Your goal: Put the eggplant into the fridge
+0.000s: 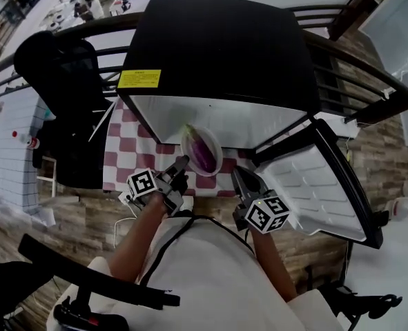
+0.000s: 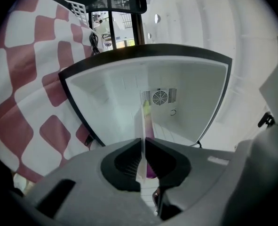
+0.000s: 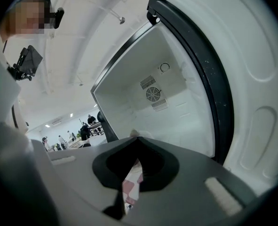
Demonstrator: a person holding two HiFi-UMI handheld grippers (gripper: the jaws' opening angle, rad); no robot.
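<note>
My left gripper [image 1: 181, 165] [image 2: 142, 145]: jaws clamped on the rim of a round white plate [image 1: 187, 142] [image 2: 141, 138]. A long purple eggplant [image 1: 204, 154] [image 2: 149, 126] lies on the plate, right at the fridge mouth. My right gripper [image 1: 239, 174] [image 3: 135, 140]: jaws closed, nothing held, just right of the plate. A red-and-white checked cloth [image 1: 124, 150] [image 2: 30, 79] covers the surface underneath. Small black fridge [image 1: 217, 40] [image 2: 186, 88] [image 3: 143, 88] ahead, interior bare white. Its white-lined fridge door [image 1: 321, 185] [image 3: 251, 79] is swung wide on the right, close beside my right gripper. Black office chair [image 1: 59, 67] far left.

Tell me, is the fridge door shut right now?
No, the door stands swung wide open to the right of the fridge.
</note>
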